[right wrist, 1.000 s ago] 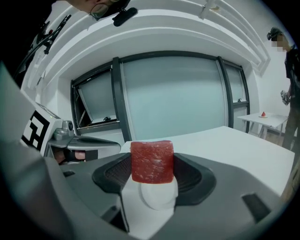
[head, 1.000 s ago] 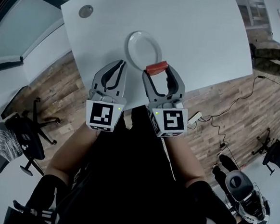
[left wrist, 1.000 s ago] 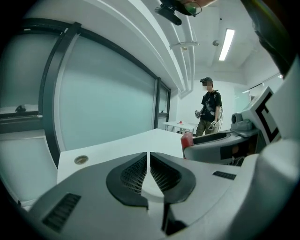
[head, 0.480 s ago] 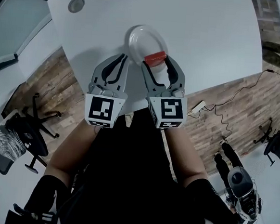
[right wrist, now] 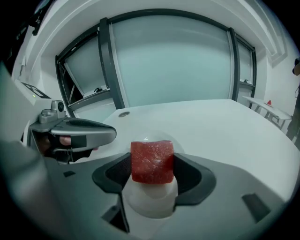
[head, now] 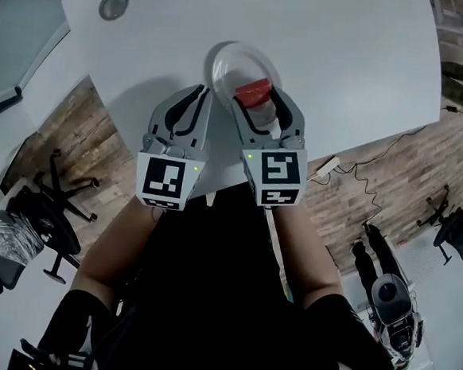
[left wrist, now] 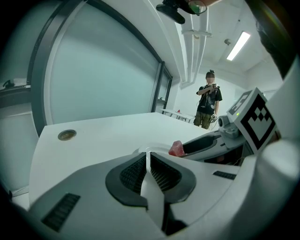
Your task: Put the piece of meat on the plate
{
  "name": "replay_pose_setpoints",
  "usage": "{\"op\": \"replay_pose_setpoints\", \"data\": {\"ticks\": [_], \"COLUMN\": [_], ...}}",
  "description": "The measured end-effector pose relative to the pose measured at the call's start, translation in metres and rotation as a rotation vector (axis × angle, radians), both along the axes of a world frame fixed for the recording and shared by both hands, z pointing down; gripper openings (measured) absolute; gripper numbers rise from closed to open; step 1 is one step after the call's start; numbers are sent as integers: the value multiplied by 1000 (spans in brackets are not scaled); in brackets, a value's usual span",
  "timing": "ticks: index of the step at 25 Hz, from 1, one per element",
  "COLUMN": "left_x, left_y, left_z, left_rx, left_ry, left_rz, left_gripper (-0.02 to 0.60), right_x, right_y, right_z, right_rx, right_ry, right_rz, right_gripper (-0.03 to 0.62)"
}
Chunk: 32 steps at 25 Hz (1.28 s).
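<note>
Over the round white plate (head: 225,63), right tool (head: 255,99) clamps a grainy red meat cube (head: 253,88) (left tool (head: 200,93) clenched, empty).

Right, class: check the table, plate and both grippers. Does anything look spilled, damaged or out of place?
Nothing stands out. The plate sits flat on the table; the right gripper holds the piece of meat over it, and the left gripper is shut, empty, alongside.
</note>
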<state>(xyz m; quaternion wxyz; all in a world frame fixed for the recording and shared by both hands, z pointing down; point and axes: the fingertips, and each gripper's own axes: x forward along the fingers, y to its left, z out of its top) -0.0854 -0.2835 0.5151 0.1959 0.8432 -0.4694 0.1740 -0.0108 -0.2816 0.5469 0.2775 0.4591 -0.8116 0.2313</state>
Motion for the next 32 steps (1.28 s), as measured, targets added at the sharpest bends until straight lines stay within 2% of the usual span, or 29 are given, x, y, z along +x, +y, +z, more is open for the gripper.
{"op": "replay_pose_setpoints", "data": {"ticks": [12, 21, 28, 29, 30, 32], "left_x": [-6, -5, 0, 1, 3, 6], "left_y": [-9, -6, -3, -2, 0, 1], "left_z": [16, 13, -16, -23, -30, -42], "left_rx": [-46, -41, 18, 32, 46, 76], "left_ry": [7, 1, -12, -17, -22, -31], "left_rz": [-11, -8, 1, 4, 5, 3], "left_gripper": [6, 6, 6, 6, 6, 6], "right_x": [-6, -7, -3, -1, 1, 5], "right_y": [-15, -14, -10, -9, -8, -6], "right_z": [15, 8, -26, -35, -43, -59], "right_rx": [-53, -21, 52, 69, 88, 127], "right_ry": [78, 72, 18, 3, -11, -36], "right_rz": [-8, -6, 11, 23, 34, 47], "right_gripper": [278, 278, 278, 272, 214, 185]}}
